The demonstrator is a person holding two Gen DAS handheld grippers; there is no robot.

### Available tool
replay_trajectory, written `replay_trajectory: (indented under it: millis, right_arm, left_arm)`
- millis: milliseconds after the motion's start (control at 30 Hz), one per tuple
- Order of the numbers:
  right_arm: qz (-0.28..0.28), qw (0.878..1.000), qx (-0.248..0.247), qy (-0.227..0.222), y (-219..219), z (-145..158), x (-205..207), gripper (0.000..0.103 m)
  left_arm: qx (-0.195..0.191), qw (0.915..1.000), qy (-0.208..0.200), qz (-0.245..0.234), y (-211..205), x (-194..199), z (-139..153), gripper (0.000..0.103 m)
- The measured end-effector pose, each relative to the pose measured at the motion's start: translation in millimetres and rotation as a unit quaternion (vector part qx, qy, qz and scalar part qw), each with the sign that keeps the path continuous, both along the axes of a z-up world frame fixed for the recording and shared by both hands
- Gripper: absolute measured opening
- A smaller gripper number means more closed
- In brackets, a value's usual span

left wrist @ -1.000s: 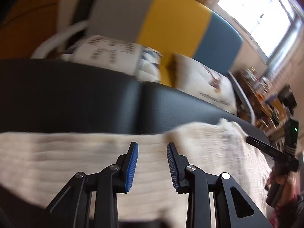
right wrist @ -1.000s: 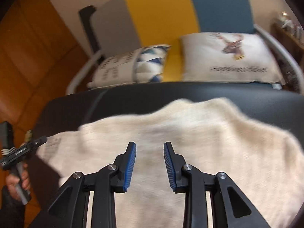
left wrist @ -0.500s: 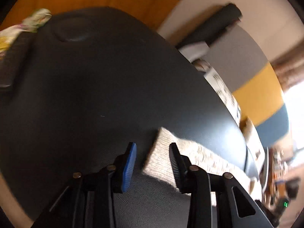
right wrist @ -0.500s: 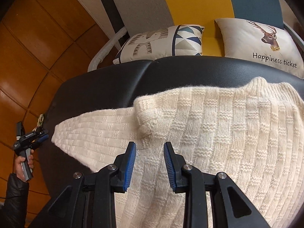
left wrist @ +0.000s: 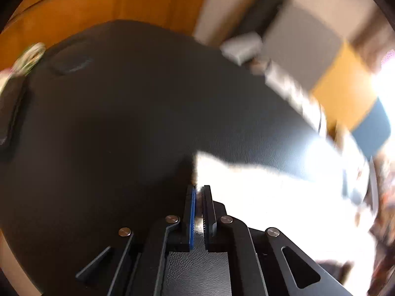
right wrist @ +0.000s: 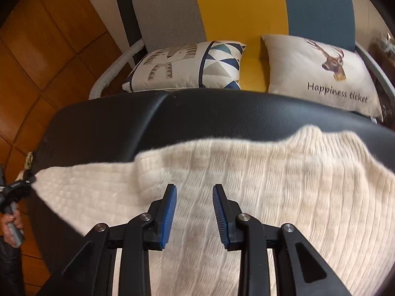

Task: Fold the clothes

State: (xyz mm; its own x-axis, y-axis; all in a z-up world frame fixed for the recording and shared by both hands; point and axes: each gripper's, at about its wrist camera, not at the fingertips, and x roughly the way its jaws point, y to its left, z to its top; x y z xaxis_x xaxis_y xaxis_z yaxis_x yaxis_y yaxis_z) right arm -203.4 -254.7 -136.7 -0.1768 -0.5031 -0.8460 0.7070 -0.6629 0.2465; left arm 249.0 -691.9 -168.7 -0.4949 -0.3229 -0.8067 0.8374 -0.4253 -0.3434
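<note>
A cream knitted sweater (right wrist: 271, 185) lies spread on a black padded table (right wrist: 197, 113). One sleeve stretches out to the left. In the left wrist view the sweater (left wrist: 271, 209) is overexposed white. My left gripper (left wrist: 198, 190) is shut on the end of that sleeve. The right wrist view shows the same left gripper (right wrist: 19, 187) at the sleeve tip by the table's left edge. My right gripper (right wrist: 195, 192) hangs open over the sweater near the armpit, with nothing between its fingers.
Behind the table stands a sofa (right wrist: 234, 5) in grey, yellow and blue, with a patterned pillow (right wrist: 187, 66) and a deer pillow (right wrist: 321, 74). Wooden panelling (right wrist: 37, 49) lines the left. A person's hand (right wrist: 9, 224) holds the left gripper's handle. Bare black table (left wrist: 111, 135) lies left of the sleeve.
My left gripper swung left along the sweater to the sleeve end and its jaws closed on the cuff. The right gripper drifted slightly over the sweater and stayed open.
</note>
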Motion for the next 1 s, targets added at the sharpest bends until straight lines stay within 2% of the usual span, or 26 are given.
replay_trajectory:
  millis: [33,100,133,200,300,467,567,633,733,800,867,933,1000]
  right_arm:
    - [0.003,1.0,0.009,0.003,-7.7,-3.9,-4.2,0.03]
    - [0.007,0.999,0.04,0.007,-25.9,-17.9,-10.2,0.03]
    - [0.008,0.998,0.057,0.011,-35.2,-25.9,-11.9,0.03]
    - [0.011,0.997,0.055,0.05,-46.4,-25.7,-9.2,0.03]
    - [0.008,0.996,0.063,0.064,-56.9,-27.1,-13.0,0.03]
    - [-0.002,0.998,0.048,0.026,-56.5,-18.5,-27.3,0.03]
    - [0.022,1.0,0.01,0.017,-51.7,-4.2,-7.4,0.03]
    - [0.057,0.998,0.01,0.027,-60.5,-2.3,14.2,0.03]
    - [0.064,0.995,0.043,0.058,-81.5,-14.7,25.9,0.03]
    - [0.067,0.993,0.063,0.076,-94.2,-22.1,33.0,0.03]
    - [0.057,0.996,0.052,0.054,-89.5,-17.0,29.8,0.03]
    - [0.051,0.998,0.016,0.037,-64.0,-2.8,32.4,0.03]
    - [0.048,0.998,-0.014,0.025,-33.5,10.5,38.3,0.03]
  left_arm:
    - [-0.004,0.9998,0.012,0.016,-2.7,8.3,5.2,0.004]
    - [-0.016,0.9993,0.007,0.033,-5.5,17.3,8.9,0.004]
    - [-0.019,0.9993,-0.006,0.031,-5.7,17.1,6.5,0.004]
    - [-0.017,0.9988,-0.037,0.026,-7.3,13.5,-3.7,0.004]
    - [-0.011,0.9966,-0.077,0.026,-8.5,2.8,-19.4,0.004]
    - [0.017,0.9967,-0.061,0.05,-12.7,5.5,-31.9,0.004]
    - [0.006,0.9969,-0.068,0.039,-12.9,7.5,-29.6,0.005]
    - [0.008,0.9963,-0.08,0.031,-16.8,10.4,-33.9,0.006]
    - [0.022,0.9957,-0.081,0.039,-24.9,-2.9,-27.5,0.007]
    - [0.034,0.9954,-0.077,0.046,-29.0,1.7,-28.5,0.007]
    - [0.04,0.9946,-0.082,0.051,-31.0,6.5,-25.2,0.007]
    - [0.025,0.9934,-0.095,0.06,-27.5,8.8,-11.9,0.016]
    - [0.011,0.9918,-0.108,0.068,-24.0,11.2,1.4,0.016]
